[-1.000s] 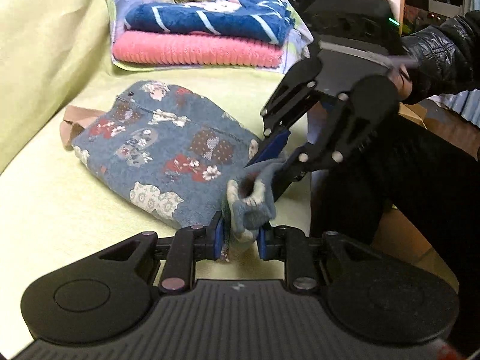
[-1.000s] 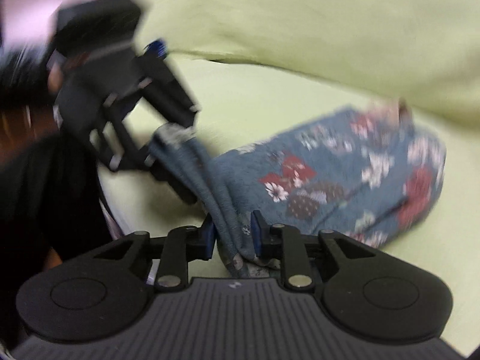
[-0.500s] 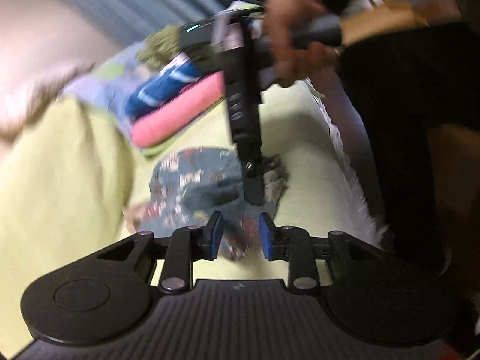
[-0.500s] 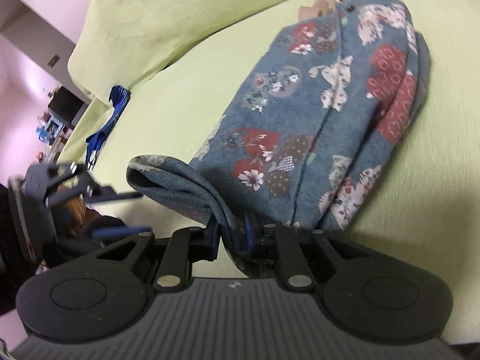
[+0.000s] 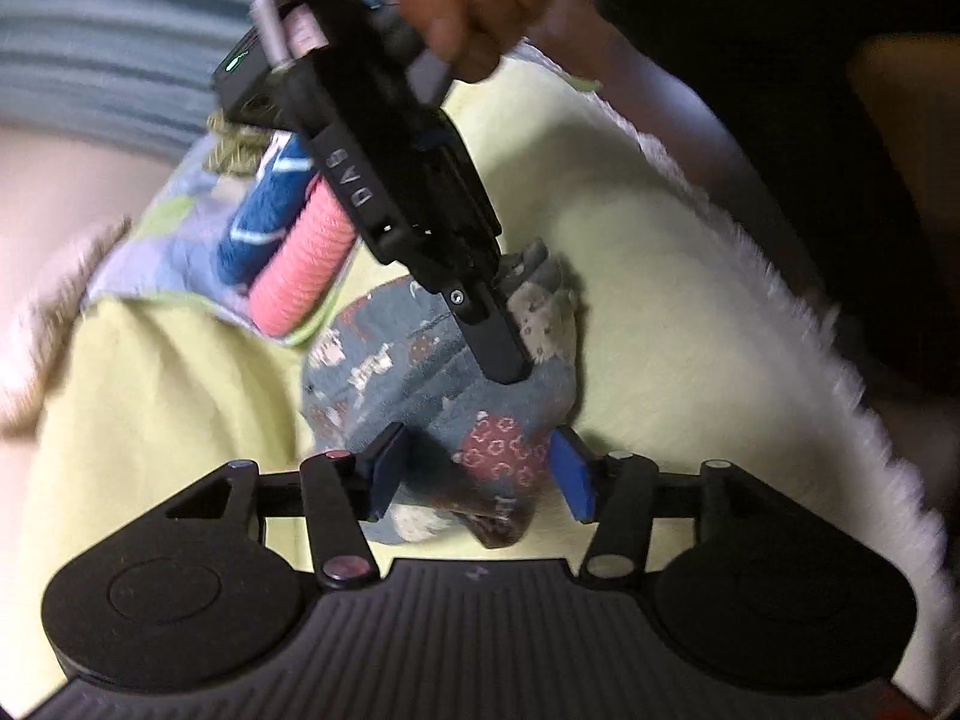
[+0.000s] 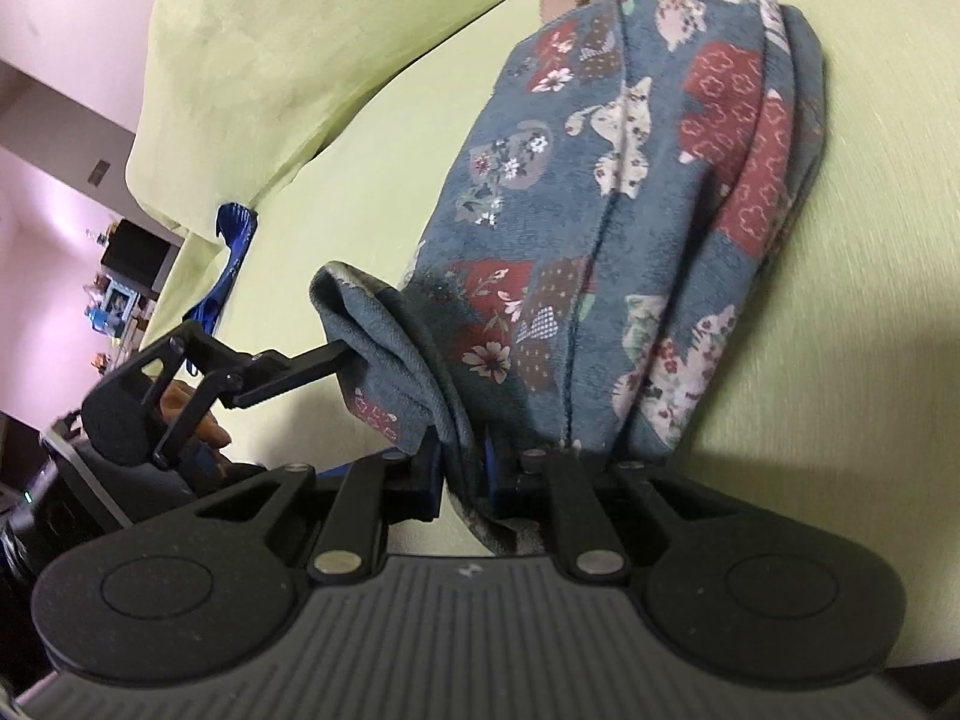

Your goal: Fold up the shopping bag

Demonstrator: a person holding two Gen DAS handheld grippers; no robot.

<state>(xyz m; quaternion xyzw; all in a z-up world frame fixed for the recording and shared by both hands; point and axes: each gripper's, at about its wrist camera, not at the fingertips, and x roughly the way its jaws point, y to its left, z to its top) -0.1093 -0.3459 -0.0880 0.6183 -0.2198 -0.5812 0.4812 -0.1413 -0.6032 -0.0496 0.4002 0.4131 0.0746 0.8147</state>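
On the green couch cover [image 6: 372, 168], the blue patchwork shopping bag [image 6: 606, 228] is now released by the just-spread left gripper [image 5: 477, 471]; a folded corner is pinched by the right gripper [image 6: 459, 474].

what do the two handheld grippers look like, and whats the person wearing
Both are matte black plastic with a ribbed body, two round discs and silver pivot pins. The left gripper has blue pads on its fingers, as does the right gripper. Seen from the left wrist camera, the right one's housing carries white lettering and a small green light. The person wears dark clothing.
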